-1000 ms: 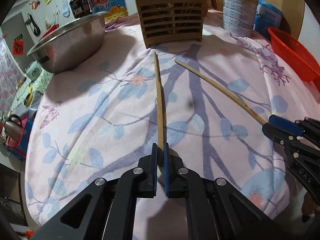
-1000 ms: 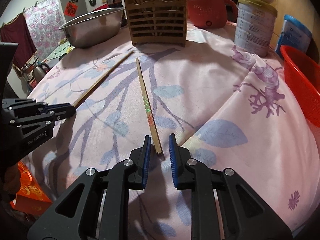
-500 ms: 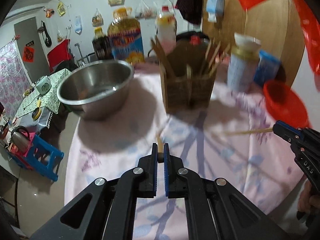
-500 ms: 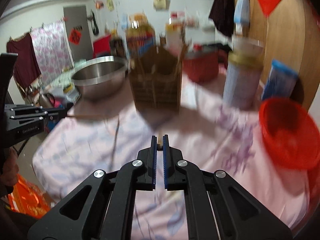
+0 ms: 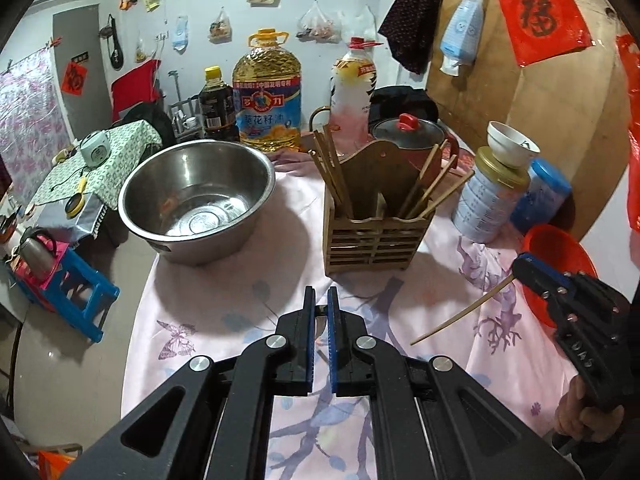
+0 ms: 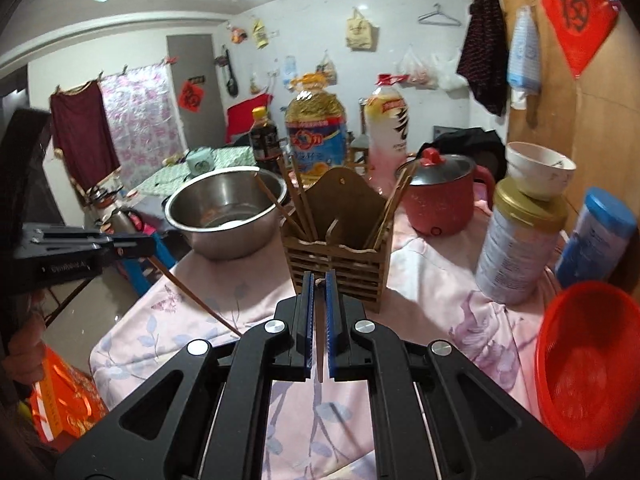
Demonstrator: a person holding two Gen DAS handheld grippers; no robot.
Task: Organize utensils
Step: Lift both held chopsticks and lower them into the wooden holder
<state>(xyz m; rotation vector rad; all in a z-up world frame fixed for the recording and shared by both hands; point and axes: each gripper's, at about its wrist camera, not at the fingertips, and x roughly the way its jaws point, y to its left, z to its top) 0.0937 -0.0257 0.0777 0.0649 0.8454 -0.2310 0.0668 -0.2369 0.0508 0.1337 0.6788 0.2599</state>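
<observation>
Chopsticks are the matter in hand: each gripper holds one, lifted clear of the pink flowered tablecloth [image 5: 208,312]. The left gripper [image 5: 318,304] has its jaws nearly closed on the end of a chopstick [image 6: 192,296], which in the right wrist view slants down and away from it over the cloth. The right gripper [image 6: 319,286] is likewise pinched on a paler chopstick [image 5: 460,316], which the left wrist view shows jutting out sideways above the table. Several chopsticks already stand in both compartments of the wooden holder [image 5: 376,220], so the job looks well along; these two are not yet dropped in. Open cloth lies between the grippers and the holder. A steel bowl [image 5: 196,196] crowds the holder's left, a tin [image 5: 486,200] and red basket [image 6: 588,364] its right, and the table edge falls away left.
</observation>
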